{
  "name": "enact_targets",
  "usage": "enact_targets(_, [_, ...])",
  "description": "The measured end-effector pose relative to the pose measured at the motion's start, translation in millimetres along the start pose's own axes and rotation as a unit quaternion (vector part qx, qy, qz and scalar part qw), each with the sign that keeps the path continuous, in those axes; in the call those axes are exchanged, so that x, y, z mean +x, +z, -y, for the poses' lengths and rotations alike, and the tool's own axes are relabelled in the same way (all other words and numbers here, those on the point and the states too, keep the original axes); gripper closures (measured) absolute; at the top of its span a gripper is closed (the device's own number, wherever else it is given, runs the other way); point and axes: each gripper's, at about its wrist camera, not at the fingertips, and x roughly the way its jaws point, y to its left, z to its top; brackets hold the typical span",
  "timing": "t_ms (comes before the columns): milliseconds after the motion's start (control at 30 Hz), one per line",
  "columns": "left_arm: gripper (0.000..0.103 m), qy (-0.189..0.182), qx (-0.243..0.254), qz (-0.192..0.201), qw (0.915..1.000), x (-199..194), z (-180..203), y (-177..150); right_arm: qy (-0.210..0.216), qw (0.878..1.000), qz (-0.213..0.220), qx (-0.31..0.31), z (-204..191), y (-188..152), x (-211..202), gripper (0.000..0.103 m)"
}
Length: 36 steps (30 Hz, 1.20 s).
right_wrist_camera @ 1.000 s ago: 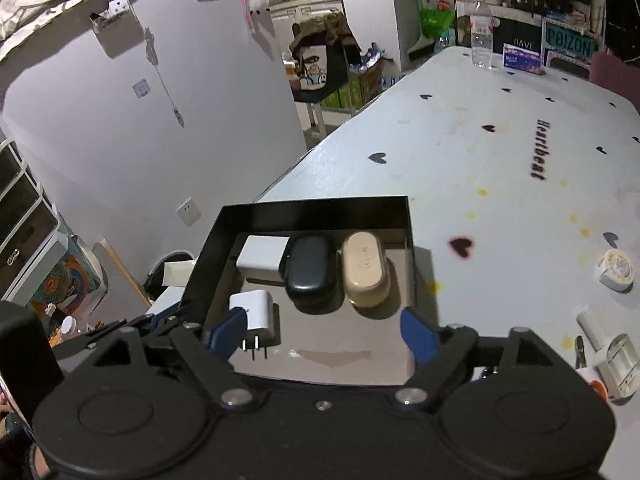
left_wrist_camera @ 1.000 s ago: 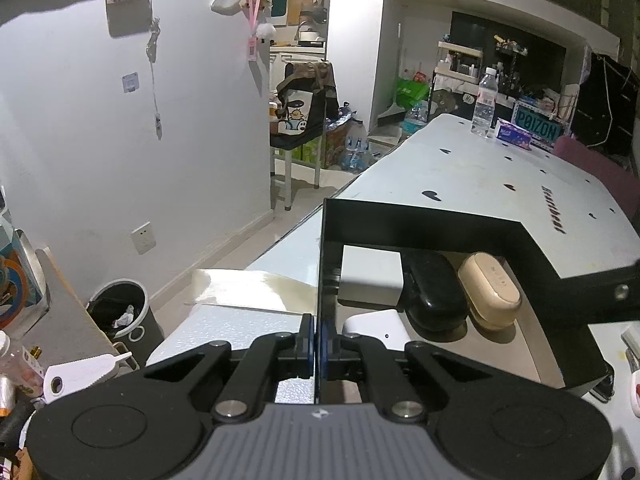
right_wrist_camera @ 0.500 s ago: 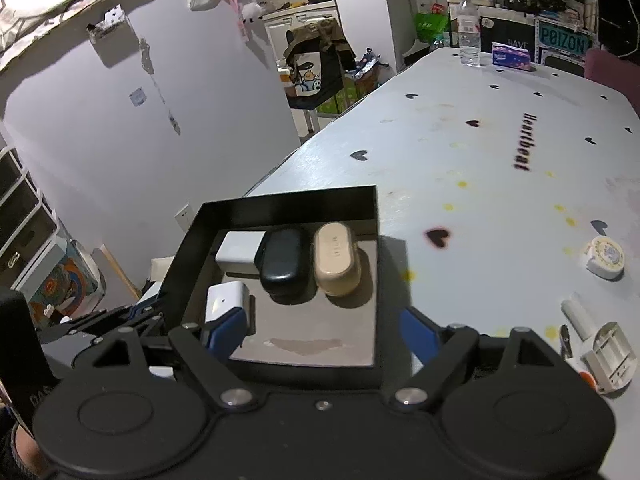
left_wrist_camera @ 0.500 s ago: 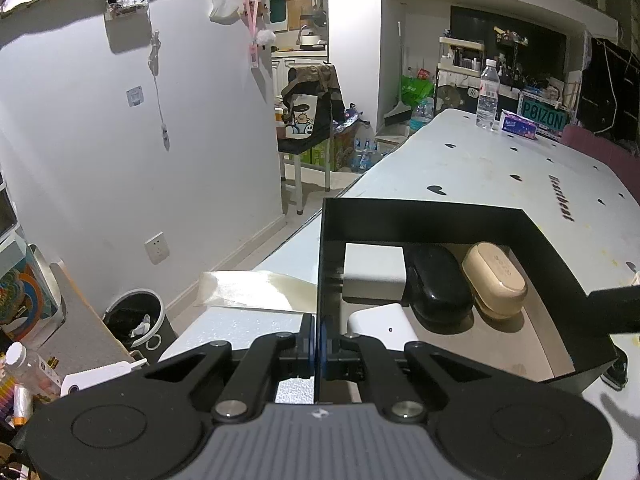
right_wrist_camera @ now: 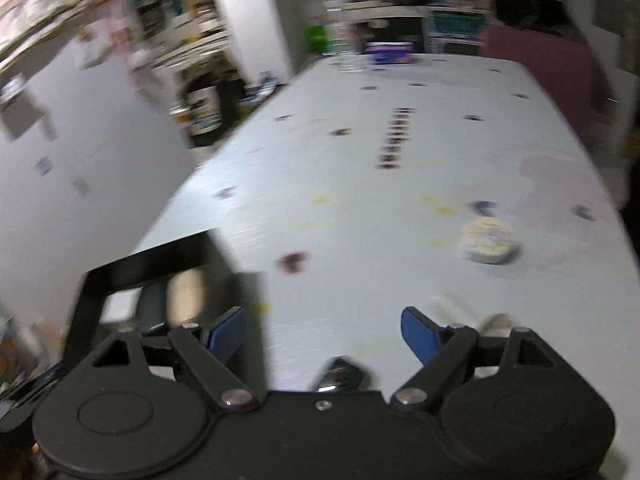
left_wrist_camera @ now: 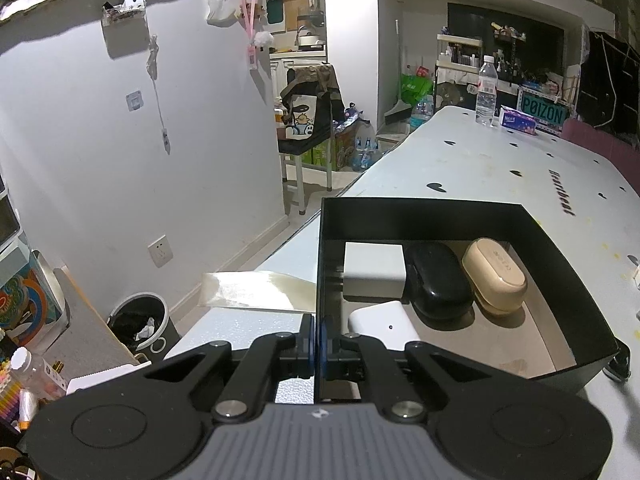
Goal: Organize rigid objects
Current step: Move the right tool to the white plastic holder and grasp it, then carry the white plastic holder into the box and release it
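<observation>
My left gripper is shut on the near left wall of a black open box on the white table. Inside lie a white block, a black oval case, a beige oval case and a white charger. In the blurred right wrist view my right gripper is open and empty over the table, to the right of the box. A round tape roll lies ahead to the right. A small dark item sits just below the fingers.
The table has heart prints. A water bottle and a tissue pack stand at its far end. A bin and a chair with a bag stand on the floor at left, beside the wall.
My right gripper has swung fast to the right, away from over the box toward the loose items; its view is blurred. The left gripper keeps its hold on the box wall.
</observation>
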Motion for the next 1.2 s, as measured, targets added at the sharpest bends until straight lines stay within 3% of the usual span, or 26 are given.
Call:
enact_targets(267, [0.100, 0.000, 0.003, 0.001, 1.0000, -0.5, 0.2, -0.2, -0.076, 0.995, -0.018, 0.060, 64.1, 1.7, 24.3, 0.021])
enact_targets(400, [0.100, 0.001, 0.006, 0.002, 1.0000, -0.9, 0.3, -0.5, -0.118, 0.990, -0.050, 0.063, 80.7, -1.3, 44.1, 0.030])
enact_targets(833, [0.100, -0.004, 0.006, 0.002, 1.0000, -1.3, -2.5, -0.5, -0.149, 0.982, -0.095, 0.071, 83.7, -6.0, 71.8, 0.032])
enact_targets(1067, [0.100, -0.004, 0.006, 0.002, 1.0000, -1.3, -2.5, -0.7, -0.157, 0.981, -0.091, 0.060, 78.7, -5.8, 71.0, 0.037])
enact_targets(1200, [0.100, -0.005, 0.006, 0.002, 1.0000, -1.2, -2.6, -0.7, -0.148, 0.984, -0.062, 0.074, 79.8, -2.6, 55.5, 0.037])
